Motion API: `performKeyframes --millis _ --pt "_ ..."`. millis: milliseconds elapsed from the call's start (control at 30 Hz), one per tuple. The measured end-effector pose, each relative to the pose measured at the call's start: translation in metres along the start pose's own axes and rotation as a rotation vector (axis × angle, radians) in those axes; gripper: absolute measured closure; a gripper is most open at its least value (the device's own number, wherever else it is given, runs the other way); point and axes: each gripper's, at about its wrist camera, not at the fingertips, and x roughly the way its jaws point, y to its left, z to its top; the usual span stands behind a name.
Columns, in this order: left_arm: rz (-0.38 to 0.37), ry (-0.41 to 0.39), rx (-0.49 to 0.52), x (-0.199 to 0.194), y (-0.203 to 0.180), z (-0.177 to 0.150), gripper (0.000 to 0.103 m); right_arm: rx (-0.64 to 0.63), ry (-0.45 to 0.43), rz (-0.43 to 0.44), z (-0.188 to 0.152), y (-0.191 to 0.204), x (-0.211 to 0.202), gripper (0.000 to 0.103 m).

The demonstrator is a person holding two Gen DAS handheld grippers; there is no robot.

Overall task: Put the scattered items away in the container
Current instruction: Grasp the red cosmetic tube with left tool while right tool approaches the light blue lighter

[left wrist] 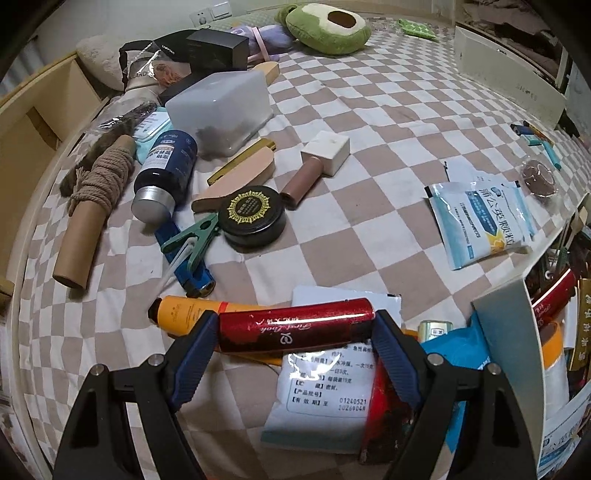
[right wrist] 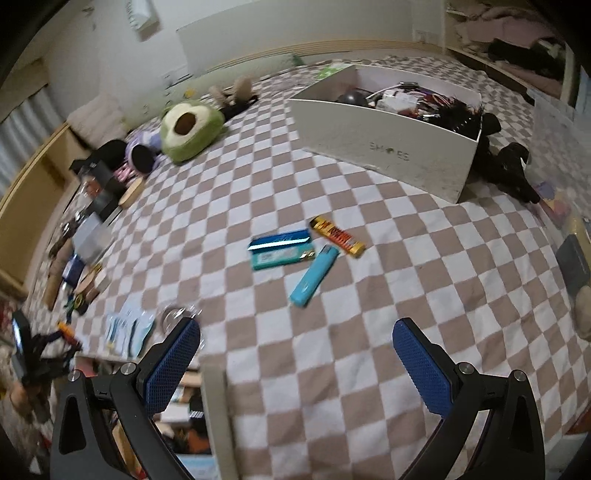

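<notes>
Holding red tube (left wrist: 295, 325) lengthwise between pads, left gripper (left wrist: 295, 341) near full spread, frame bottom centre. Container wall (left wrist: 506, 332) lower right: carry tube level over rim before release. Right gripper (right wrist: 295, 360) wide, empty, above turquoise lighter (right wrist: 314, 275).

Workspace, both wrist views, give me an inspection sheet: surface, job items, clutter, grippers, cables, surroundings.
Surface: checkered bedspread, beige and white.
Job's things: red tube held end to end between the left gripper's pads; orange tube and white sachet beneath it; blue lighter, teal pack and yellow bar ahead of the right gripper.
Clutter: black round tin, green clip, dark bottle, avocado plush.
Grippers: left gripper shut on the tube; right gripper open, empty.
Cables: nothing seen.
Surroundings: white box, already holding items; wooden bed frame.
</notes>
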Motion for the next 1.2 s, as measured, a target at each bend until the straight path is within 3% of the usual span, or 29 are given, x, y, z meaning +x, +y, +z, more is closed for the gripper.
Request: performKeyframes --millis 133,333,467,533,633,733,1200 --pt "-0.01 -0.01 -0.004 -0.003 0.001 -0.002 0.02 -0.074 -0.016 -0.037 0.0 -0.001 0.024 0.0" --pt "-0.021 -0.026 -0.007 -0.008 0.002 -0.005 0.02 -0.192 0.034 -0.075 -0.012 0.002 0.064 0.0" --pt "-0.038 -0.028 -0.023 -0.011 0.003 -0.005 0.02 -0.46 0.034 -0.142 -0.015 0.015 0.085 0.0" --pt "-0.051 -0.031 -0.029 -0.013 0.003 -0.006 0.02 -0.559 0.054 -0.103 -0.012 0.018 0.092 0.0" --pt "-0.067 -0.03 -0.026 -0.015 0.001 -0.006 0.02 -0.549 0.114 0.032 -0.001 0.013 0.101 0.0" --pt "-0.077 -0.026 -0.027 -0.014 -0.001 -0.006 0.02 -0.534 0.162 0.111 0.01 0.012 0.112 0.0" --pt "-0.128 -0.018 -0.063 -0.007 0.004 0.0 0.02 -0.556 0.249 0.125 0.041 0.003 0.162 0.0"
